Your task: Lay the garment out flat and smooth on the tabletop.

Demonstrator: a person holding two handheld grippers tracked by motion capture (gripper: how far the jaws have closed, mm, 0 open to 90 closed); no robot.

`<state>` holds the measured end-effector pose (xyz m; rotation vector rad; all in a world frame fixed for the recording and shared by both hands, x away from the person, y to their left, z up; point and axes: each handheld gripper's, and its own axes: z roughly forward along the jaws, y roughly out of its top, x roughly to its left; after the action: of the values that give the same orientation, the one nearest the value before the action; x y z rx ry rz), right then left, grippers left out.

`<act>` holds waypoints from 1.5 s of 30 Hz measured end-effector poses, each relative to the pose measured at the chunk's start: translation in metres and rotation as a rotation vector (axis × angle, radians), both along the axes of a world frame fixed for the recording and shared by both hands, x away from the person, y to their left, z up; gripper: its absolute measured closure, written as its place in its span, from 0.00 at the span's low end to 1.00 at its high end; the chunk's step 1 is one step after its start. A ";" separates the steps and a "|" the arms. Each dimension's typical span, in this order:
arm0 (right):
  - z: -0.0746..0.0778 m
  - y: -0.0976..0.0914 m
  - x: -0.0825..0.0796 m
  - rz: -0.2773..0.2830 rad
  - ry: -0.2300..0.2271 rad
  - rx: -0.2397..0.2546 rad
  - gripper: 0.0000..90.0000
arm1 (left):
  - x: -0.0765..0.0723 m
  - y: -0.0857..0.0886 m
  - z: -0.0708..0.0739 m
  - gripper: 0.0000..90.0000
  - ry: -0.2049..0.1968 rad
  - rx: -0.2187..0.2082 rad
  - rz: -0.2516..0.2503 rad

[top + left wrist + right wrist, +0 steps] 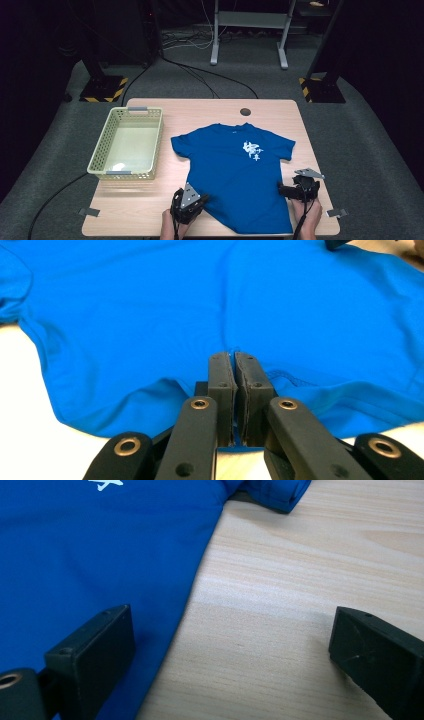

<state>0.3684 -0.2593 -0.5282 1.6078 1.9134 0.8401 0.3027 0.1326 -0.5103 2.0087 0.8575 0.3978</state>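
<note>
surface: light wood table (150,200); floor: grey carpet (370,150); surroundings: dark

A pale basket (127,143) sits on my table (210,107), at its left side. Beyond the table, cables (200,75) cross the grey floor (360,150).

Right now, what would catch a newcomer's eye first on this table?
The bright blue T-shirt lies spread flat in the middle of the wooden table, white print on its chest. The left tongs are shut on its edge, the right tongs open astride its other side. A pale basket sits left.
</note>
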 end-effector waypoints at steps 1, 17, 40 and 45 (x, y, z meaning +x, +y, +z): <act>0.000 0.000 0.000 0.000 0.000 0.000 0.04 | -0.001 -0.001 0.000 0.96 -0.006 0.001 0.001; 0.000 0.000 0.000 -0.001 0.000 0.000 0.04 | -0.012 0.006 0.001 0.95 -0.017 0.008 -0.010; 0.000 0.000 0.000 -0.002 0.000 0.000 0.04 | -0.031 0.019 -0.002 0.95 -0.027 0.018 -0.019; 0.000 0.000 0.000 -0.002 -0.001 -0.001 0.04 | -0.036 0.022 -0.006 0.94 -0.018 0.023 -0.022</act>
<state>0.3688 -0.2592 -0.5283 1.6085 1.9113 0.8388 0.2665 0.1545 -0.5163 2.0312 0.8224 0.4144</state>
